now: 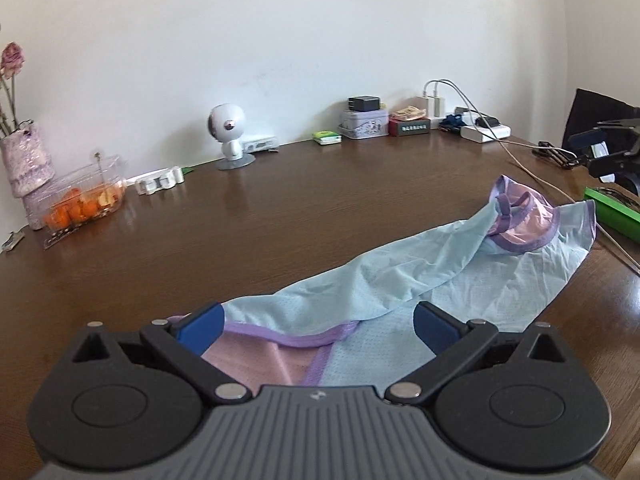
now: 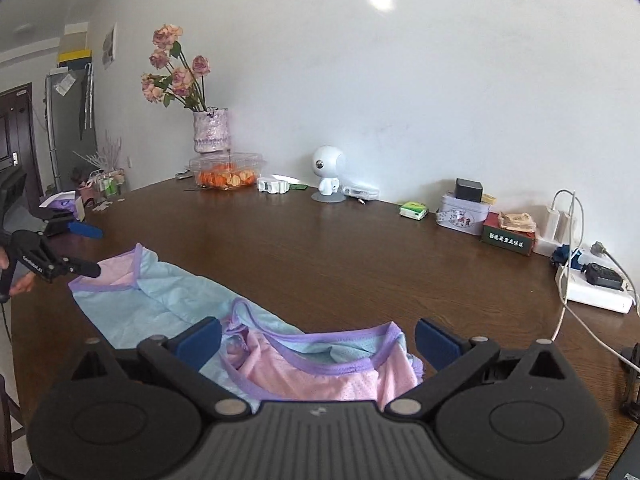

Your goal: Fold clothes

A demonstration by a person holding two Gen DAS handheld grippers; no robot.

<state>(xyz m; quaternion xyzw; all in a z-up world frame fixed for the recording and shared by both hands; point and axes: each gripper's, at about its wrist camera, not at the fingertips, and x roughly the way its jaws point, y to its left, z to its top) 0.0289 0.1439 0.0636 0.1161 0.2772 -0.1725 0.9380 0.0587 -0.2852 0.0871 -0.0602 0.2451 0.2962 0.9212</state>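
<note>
Left wrist view shows one big brown wooden table (image 1: 320, 208) that fills most of the picture. On it lies one garment (image 1: 420, 280), light blue on the outside and pink on the inside, with purple trim along its edges. It stretches in a long strip from one gripper to the other and lies flat on the table. The left gripper (image 1: 318, 326) has its two blue fingers (image 1: 200, 326) spread wide apart, with the pink end of the garment lying between them, and they do not press it. The right gripper (image 2: 318, 340) also has its two blue fingers (image 2: 200, 342) spread wide, over the other bunched pink end, not squeezing it. Along the far edge of the table near the white wall stand smaller things: one pink vase (image 2: 211, 130) with five faded roses (image 2: 174, 68), one clear box of orange fruit pieces (image 2: 226, 172), one white power strip (image 2: 596, 288) with chargers plugged in, one pale tin box (image 2: 462, 214), one dark green box (image 2: 508, 238), one little white round-headed robot toy (image 2: 328, 170), and one small green packet (image 2: 413, 210).
</note>
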